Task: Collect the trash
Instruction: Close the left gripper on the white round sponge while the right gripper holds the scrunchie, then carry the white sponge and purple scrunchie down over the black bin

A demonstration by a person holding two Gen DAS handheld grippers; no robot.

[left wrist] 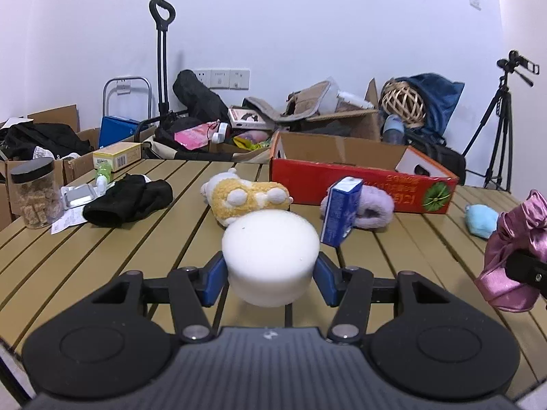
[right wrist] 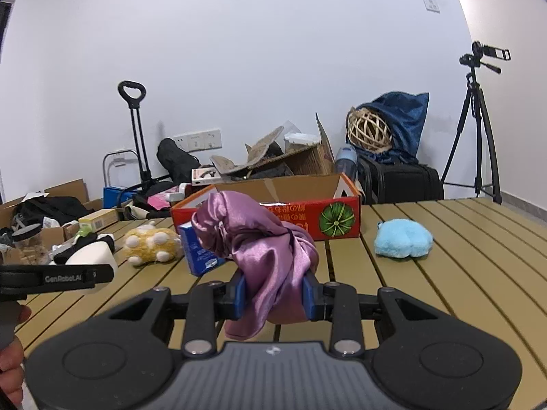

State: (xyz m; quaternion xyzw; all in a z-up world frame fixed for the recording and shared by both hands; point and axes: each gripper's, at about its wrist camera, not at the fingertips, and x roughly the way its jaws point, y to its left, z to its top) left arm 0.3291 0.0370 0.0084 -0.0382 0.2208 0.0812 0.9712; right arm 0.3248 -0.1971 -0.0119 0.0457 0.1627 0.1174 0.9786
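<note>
In the left wrist view my left gripper [left wrist: 270,275] is shut on a white foam puck [left wrist: 270,242], held just above the slatted table [left wrist: 102,256]. My right gripper [right wrist: 273,295] is shut on a bunched purple satin cloth [right wrist: 259,239], which hangs between its blue pads [right wrist: 239,295]. The same cloth [left wrist: 512,249] shows at the right edge of the left wrist view. Ahead of both stands an open red cardboard box [left wrist: 359,181] at the table's far side. A small blue carton [left wrist: 342,215] stands tilted just in front of it.
On the table lie a yellow plush [left wrist: 246,198], a lilac fuzzy slipper [left wrist: 376,208], a light blue plush [right wrist: 403,237], a black cloth [left wrist: 130,201] and a jar [left wrist: 36,194] at the left. Boxes, bags and a tripod [right wrist: 475,136] crowd the floor behind.
</note>
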